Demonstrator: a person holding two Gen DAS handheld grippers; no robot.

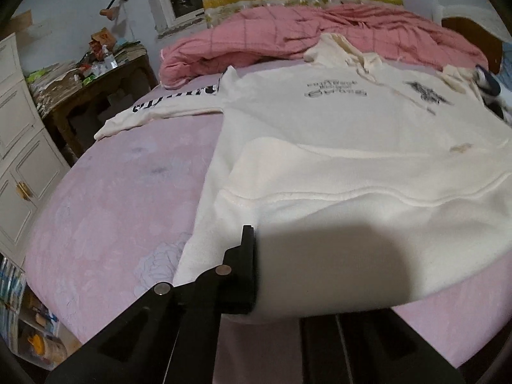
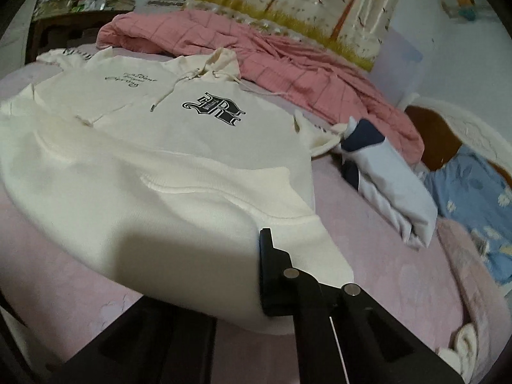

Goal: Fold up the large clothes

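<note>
Pink bed (image 1: 112, 198) | L gripper (image 1: 256, 265) clamped on cream hoodie (image 1: 336, 128) hem | R gripper (image 2: 260, 268) clamped on hem too

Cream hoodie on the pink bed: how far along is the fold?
Done: the cream hooded sweatshirt is spread front-up on the pink bedsheet, and a white and navy garment beside it already looks folded. In hand: the left gripper and right gripper are each shut on a bottom hem corner. Left: all folds; its lettered left sleeve lies stretched out.
</note>
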